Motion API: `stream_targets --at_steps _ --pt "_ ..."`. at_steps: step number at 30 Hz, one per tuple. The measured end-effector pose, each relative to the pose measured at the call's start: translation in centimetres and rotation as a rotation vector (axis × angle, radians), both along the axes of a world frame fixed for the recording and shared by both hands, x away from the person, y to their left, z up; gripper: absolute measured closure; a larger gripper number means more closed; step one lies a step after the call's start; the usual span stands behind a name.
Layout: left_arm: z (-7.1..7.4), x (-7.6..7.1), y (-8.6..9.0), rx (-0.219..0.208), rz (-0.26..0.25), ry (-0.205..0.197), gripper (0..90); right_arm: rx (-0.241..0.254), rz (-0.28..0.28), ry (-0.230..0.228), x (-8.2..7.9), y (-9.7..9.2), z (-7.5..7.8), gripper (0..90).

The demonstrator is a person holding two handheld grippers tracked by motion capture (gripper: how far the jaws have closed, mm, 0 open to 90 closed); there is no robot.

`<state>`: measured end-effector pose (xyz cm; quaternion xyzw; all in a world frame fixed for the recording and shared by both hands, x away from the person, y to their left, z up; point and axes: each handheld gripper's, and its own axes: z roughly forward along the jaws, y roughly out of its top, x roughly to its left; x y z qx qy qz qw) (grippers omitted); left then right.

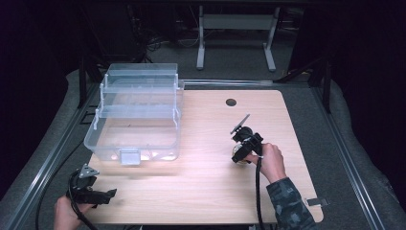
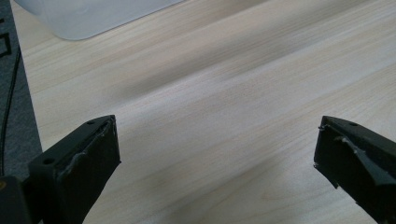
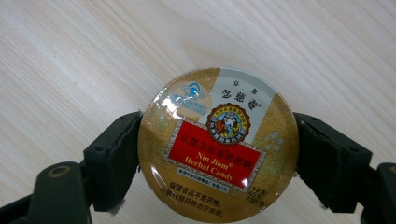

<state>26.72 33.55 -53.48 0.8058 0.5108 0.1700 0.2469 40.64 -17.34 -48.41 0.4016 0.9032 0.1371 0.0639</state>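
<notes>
Gold-and-red lacquered metal catches the light as the right gripper (image 3: pixel 217 154) clamps a round candy tin (image 3: pixel 218 144) by its rim, one black finger (image 3: pixel 114 158) pressed to each side, label facing the camera. In the high view the tin (image 1: pixel 239 154) hangs just above the pale wood-grain desk (image 1: pixel 201 182), right of centre and well apart from the clear plastic box (image 1: pixel 136 115) standing open at the desk's far left corner.

The step in hand looks like the carry: the tin is gripped and off the surface, not yet stowed. The next move likely calls for a level sweep leftward to the box, then a lift over its wall before letting go; the slick, domed lid and thin rim give the fingers little to bite on, so the squeeze should hold steady.

At the near left corner the left gripper (image 1: pixel 91 191) idles low over bare wood, its fingers (image 2: pixel 84 163) spread wide with nothing between them. The box's walls are smooth, translucent and round-cornered, with tiered trays folded back.
</notes>
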Motion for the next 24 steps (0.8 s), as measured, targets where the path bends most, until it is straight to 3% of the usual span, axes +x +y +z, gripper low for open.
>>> stream_targets --at_steps 2,4,5,12,24 --pt "0.0 0.0 0.0 0.001 0.000 -0.001 0.4 -0.062 -0.028 -0.022 -0.2 -0.6 0.2 20.0" --pt "0.1 0.1 -0.1 0.002 0.000 -0.002 0.4 -0.025 -0.042 -0.008 -0.3 -1.9 0.1 20.0" --pt "0.1 0.1 -0.1 0.001 -0.001 -0.002 0.4 -0.055 -0.058 -0.018 -0.4 -2.3 0.1 20.0" --pt "-0.1 0.2 -0.3 0.004 -0.014 0.013 0.2 -0.080 -0.121 -0.006 -0.6 -5.2 -0.5 20.0" --pt "-0.2 0.2 -0.4 -0.008 -0.025 0.026 0.1 -0.075 -0.223 0.033 -0.6 -9.7 -1.1 20.0"
